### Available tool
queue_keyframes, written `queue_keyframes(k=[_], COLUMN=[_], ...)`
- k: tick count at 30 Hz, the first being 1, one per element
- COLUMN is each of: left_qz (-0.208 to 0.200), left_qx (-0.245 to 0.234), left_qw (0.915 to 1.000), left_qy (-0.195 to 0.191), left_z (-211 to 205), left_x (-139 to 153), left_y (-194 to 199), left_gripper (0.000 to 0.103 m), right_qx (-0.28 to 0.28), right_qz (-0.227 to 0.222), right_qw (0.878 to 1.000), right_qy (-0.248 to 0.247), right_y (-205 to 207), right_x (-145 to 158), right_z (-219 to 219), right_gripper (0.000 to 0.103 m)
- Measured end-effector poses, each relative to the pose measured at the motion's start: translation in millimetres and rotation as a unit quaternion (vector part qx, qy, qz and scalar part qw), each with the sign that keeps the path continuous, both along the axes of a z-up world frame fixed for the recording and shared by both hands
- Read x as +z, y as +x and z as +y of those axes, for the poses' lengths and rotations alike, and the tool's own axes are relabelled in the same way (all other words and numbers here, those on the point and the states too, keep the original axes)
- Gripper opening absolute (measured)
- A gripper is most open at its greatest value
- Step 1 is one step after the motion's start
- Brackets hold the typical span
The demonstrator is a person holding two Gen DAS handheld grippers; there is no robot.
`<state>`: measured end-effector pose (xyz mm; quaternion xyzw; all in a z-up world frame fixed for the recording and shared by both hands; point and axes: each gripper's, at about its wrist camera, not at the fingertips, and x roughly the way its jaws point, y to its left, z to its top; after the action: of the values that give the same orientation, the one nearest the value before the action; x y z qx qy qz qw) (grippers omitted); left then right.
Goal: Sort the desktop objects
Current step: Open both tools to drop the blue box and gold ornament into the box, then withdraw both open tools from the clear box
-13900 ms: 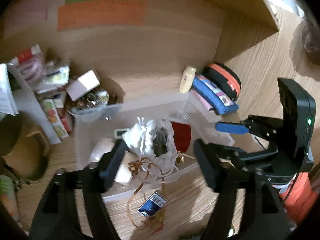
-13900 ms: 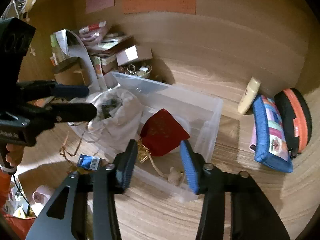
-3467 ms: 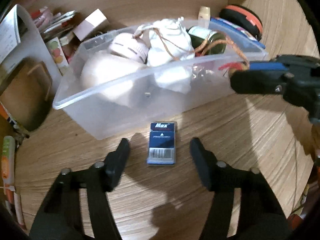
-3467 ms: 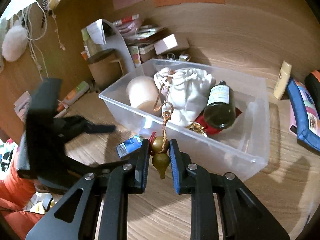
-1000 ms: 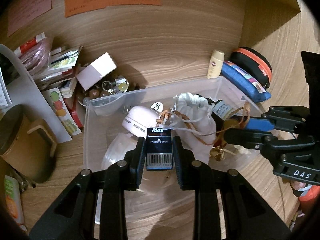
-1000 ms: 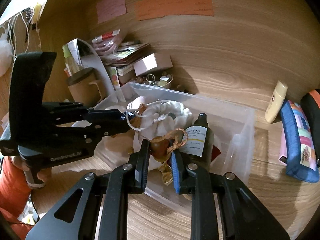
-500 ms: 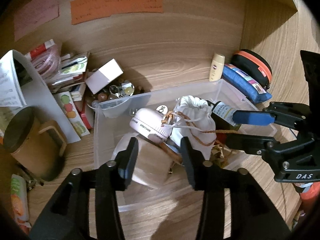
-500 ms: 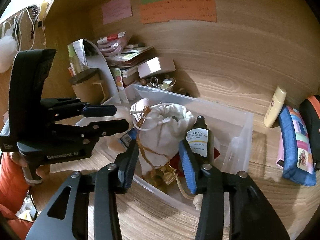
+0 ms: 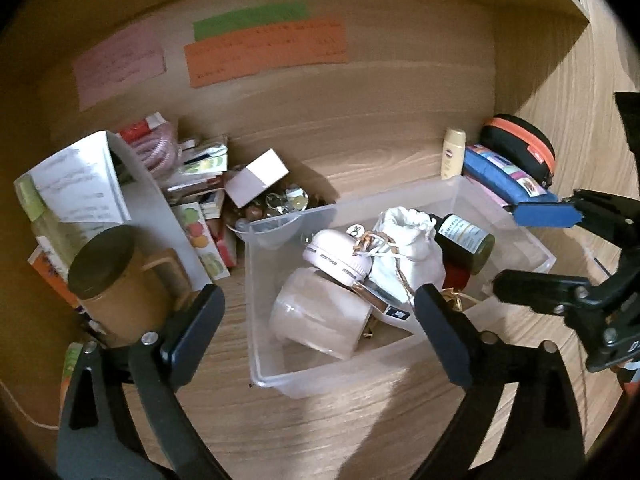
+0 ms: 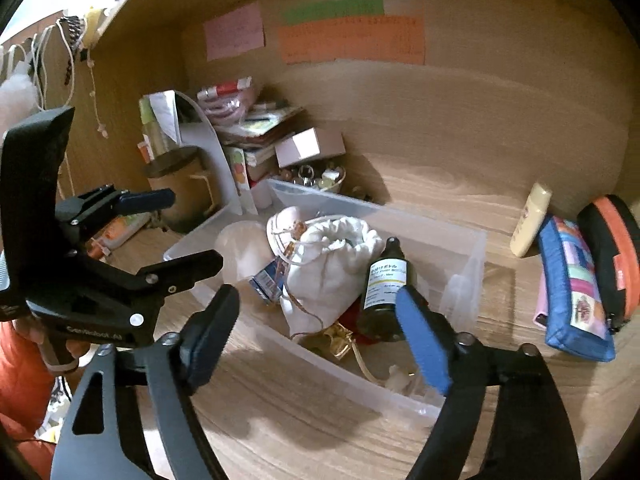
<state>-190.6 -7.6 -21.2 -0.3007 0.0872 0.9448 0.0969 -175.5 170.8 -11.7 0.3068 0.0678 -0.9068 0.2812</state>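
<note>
While both tools hang spread and empty above the counter (image 9: 320, 408), the clear bin (image 9: 280, 376) lies straight ahead of them with the sorted things inside. Left tool (image 9: 320, 328): jaws released, wide apart, nothing between them; its tips frame the near edge of the bin. Right tool (image 10: 316, 332): likewise released, one blue pad showing, its tips over the bin's near wall. In the left wrist view the right tool (image 9: 536, 248) enters from the right, cut off by the frame edge.

Inside the bin, ahead of the left tool: a white drawstring pouch (image 9: 408, 248) with a tan cord, a dark bottle (image 9: 466, 238) lying beside it, a pink round case (image 9: 340, 258) resting on a pale roll (image 9: 320, 322), and a small blue packet (image 10: 268, 280) wedged between roll and pouch, mostly hidden. A red item under the bottle and gold trinkets (image 10: 334, 338) near the front wall are hard to make out through the plastic.

Beyond the bin to the right lie a cream tube (image 9: 452, 154), a blue pencil case (image 9: 504, 178) and a black-and-orange case (image 9: 520, 146). To the left stands a brown lidded mug (image 9: 112, 284), partly behind the left tool's finger, with stacked packets and a white box (image 9: 256, 178) behind. Writing on the wall notes (image 9: 264, 54) is illegible.
</note>
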Motion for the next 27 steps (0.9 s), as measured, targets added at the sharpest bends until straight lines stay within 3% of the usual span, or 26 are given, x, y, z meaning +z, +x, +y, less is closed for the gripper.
queue_keyframes(k=[9, 14, 27], left_qz=[0.037, 0.059, 0.12], left_qx=[0.023, 0.016, 0.022], left_qw=[0.9989, 0.9981, 0.9924], left_qy=[-0.015, -0.013, -0.01], left_z=[-3, 1, 11], left_x=[15, 23, 33], left_y=[27, 49, 108], left_gripper=[0.101, 0.102, 0.102], right_qx=[-0.058, -0.09, -0.14], right_qz=[0.061, 0.062, 0.091], right_qw=[0.996, 0.994, 0.986], right_qy=[0.037, 0.011, -0.006], right_y=[31, 46, 100], right_x=[15, 19, 21], right_z=[4, 8, 12], right_gripper=[0.088, 0.099, 0.103])
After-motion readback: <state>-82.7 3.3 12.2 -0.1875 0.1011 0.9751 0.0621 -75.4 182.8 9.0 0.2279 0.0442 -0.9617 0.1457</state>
